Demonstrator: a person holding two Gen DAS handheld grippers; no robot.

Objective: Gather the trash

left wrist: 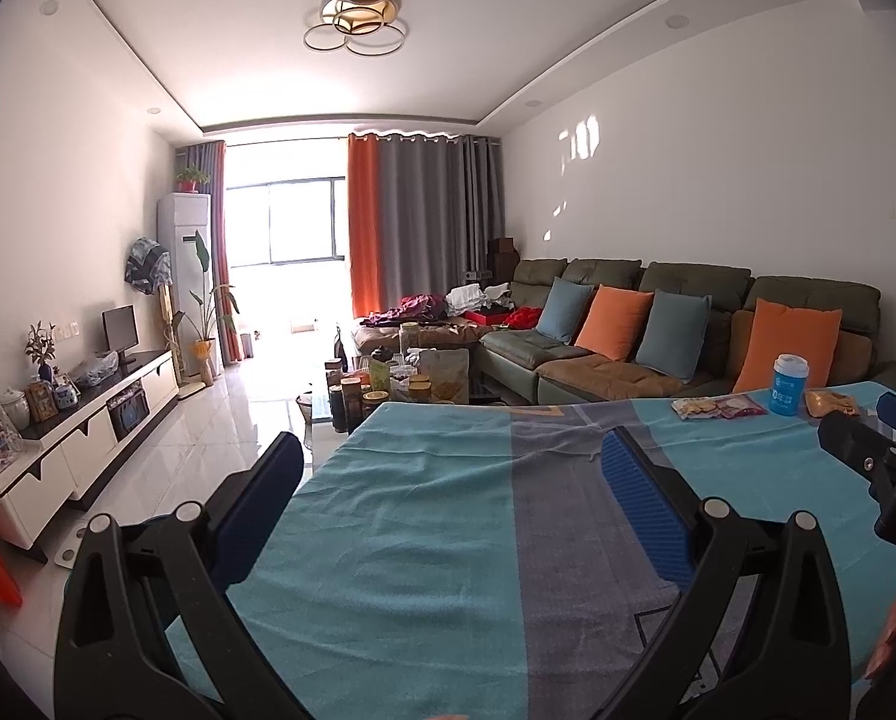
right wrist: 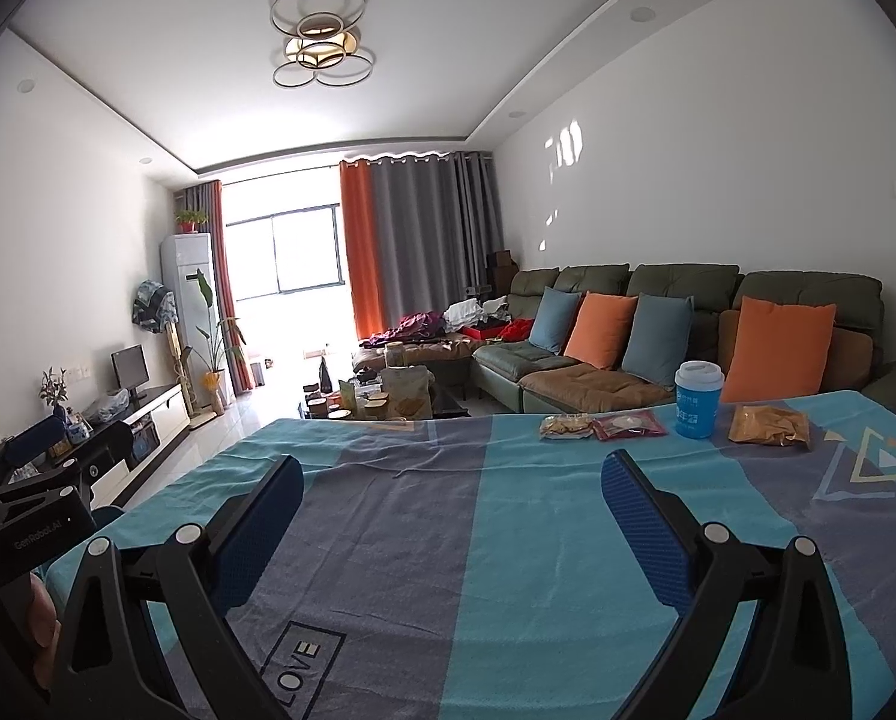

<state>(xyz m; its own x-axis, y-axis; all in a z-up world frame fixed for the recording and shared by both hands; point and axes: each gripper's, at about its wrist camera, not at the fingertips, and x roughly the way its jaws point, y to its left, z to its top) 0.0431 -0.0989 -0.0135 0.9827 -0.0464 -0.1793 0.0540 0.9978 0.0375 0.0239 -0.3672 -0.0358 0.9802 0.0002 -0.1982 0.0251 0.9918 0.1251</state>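
Living room with a green sofa [left wrist: 658, 324] behind a counter [left wrist: 423, 528] draped in a teal and grey striped cloth. Left wrist view: the left hand-held gripper [left wrist: 451, 474] hovers level above the near cloth, jaws spread wide and empty; the trash lies well apart at the far right edge, a pale snack wrapper [left wrist: 697, 407], a red packet [left wrist: 743, 405], a blue cup [left wrist: 790, 385] and an orange bag [left wrist: 832, 402]. Right wrist view: the right hand-held gripper [right wrist: 452, 480] likewise hovers level, jaws wide apart and holding nothing, aimed left of the wrappers. Likely hazards: the upright cup could tip if a finger clips it, and flat packets may slide on, or pinch with, the loose cloth.
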